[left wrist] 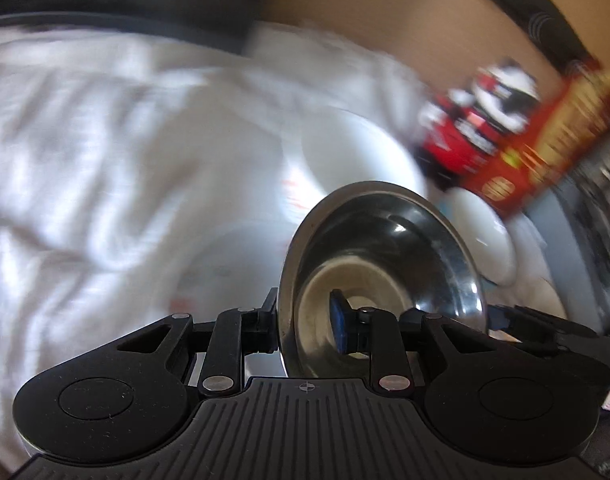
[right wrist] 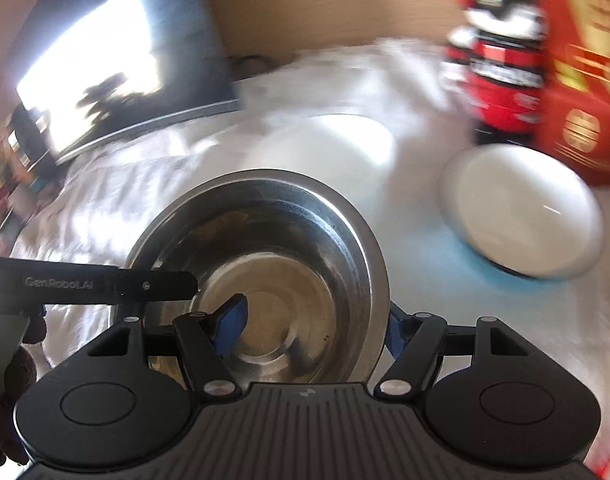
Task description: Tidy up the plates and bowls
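**Steel bowl gripped by both grippers above the white cloth**

Steel bowl (right wrist: 261, 276), round and shiny with a flat rolled rim and a scuffed, faintly stained bottom, sits nearest in both views. The right gripper (right wrist: 311, 330) has one blue pad inside the bowl and the other outside its right wall, fingers set fairly wide across that wall. The left gripper (left wrist: 303, 326) pinches the bowl's rim narrowly, one finger outside, its blue pad inside. Beyond the bowl, on the rumpled white cloth (right wrist: 117, 184), lie a white plate (right wrist: 345, 140) near the middle and a white bowl (right wrist: 521, 212) toward the right edge, on a pale blue patch. Farthest back stands a red box (right wrist: 577, 80), with a red-and-white container (right wrist: 501, 60) beside it, both blurred.
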`<state>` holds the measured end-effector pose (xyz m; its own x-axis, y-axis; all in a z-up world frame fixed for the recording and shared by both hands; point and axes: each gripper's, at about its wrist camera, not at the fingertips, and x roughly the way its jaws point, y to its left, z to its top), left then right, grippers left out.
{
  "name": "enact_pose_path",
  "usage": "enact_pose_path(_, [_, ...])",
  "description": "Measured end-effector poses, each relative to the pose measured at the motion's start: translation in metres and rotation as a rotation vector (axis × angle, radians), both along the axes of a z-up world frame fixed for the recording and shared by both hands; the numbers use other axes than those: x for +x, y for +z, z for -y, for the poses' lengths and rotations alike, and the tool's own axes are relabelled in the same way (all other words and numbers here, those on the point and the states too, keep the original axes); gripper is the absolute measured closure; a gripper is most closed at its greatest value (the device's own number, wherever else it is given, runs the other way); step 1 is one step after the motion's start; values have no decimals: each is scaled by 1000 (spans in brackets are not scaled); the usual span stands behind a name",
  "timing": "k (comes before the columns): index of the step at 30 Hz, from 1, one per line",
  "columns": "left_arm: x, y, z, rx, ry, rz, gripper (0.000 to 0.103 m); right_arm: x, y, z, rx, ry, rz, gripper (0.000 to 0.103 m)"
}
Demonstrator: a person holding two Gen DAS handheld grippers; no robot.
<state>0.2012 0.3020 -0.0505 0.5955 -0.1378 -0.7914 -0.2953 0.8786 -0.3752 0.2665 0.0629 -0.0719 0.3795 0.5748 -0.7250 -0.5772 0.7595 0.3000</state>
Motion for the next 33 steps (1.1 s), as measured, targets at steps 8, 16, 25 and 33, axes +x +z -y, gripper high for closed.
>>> enact_pose_path(8, [-4,-23,-33,54,86,-55,76,0,-20,-65,-64,100,-3,31])
enact_pose_path(16, [6,-33,-30,99,41,-48,79,8,-31,-71,-84,76,-28,31])
enact_pose_path(25, [6,-29,-25,237,-15,-44,70,3,-30,-48,-54,27,-3,21])
enact_pose_path(33, [8,-47,-40,107,18,-77,68,17,-54,-34,-19,-36,-148,17])
